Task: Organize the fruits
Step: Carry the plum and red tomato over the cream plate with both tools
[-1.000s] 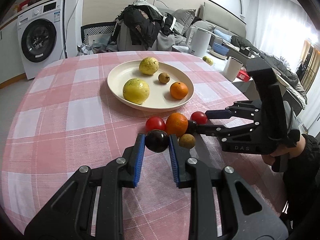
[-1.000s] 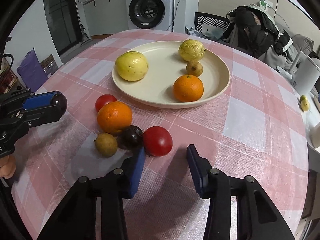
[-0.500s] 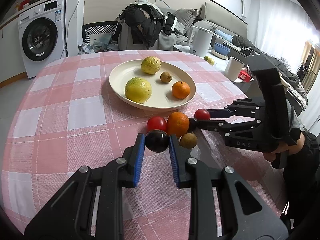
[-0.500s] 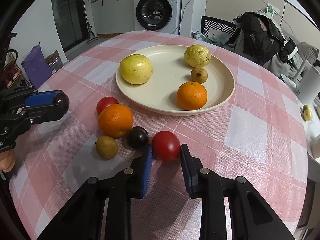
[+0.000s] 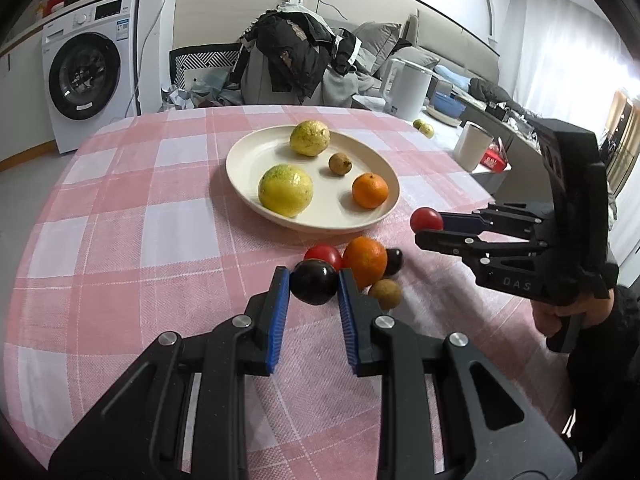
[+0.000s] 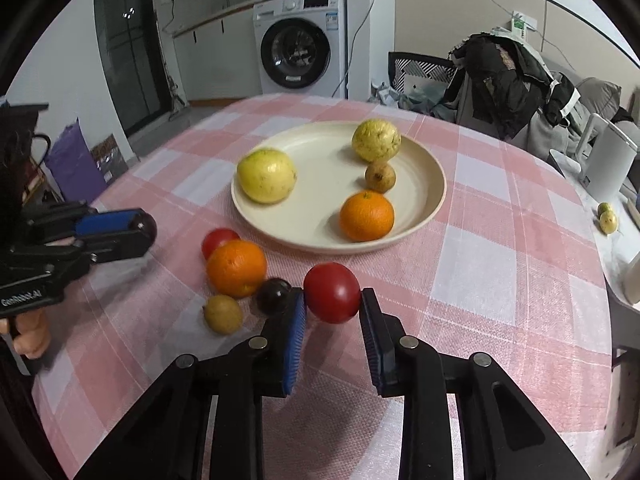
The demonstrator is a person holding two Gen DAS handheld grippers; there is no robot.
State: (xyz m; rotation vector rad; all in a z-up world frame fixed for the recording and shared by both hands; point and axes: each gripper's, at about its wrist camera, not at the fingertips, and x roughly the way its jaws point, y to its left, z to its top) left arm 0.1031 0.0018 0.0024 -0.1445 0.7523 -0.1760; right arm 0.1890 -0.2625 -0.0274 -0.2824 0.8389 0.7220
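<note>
A cream plate (image 5: 248, 152) (image 6: 424, 208) on the pink checked table holds two yellow fruits, a small brown fruit and an orange. My left gripper (image 5: 314, 286) is shut on a dark plum (image 5: 313, 287) and holds it above the cloth. My right gripper (image 6: 332, 300) is shut on a red tomato (image 6: 331, 298) (image 5: 426, 219), lifted off the table near the plate's front rim. On the cloth lie an orange (image 6: 236, 267), a red tomato (image 6: 218, 240), a dark plum (image 6: 273, 295) and a small brown fruit (image 6: 223, 313).
A white kettle (image 5: 406, 88) and a white cup (image 5: 474, 146) stand beyond the table's right edge, with two small yellow fruits (image 6: 607, 218) there. A washing machine (image 5: 90, 68) and a chair piled with clothes (image 5: 296, 56) stand behind the table.
My right gripper closed on the red tomato and lifted it off the cloth toward the plate. My left gripper kept its hold on the dark plum and barely moved.
</note>
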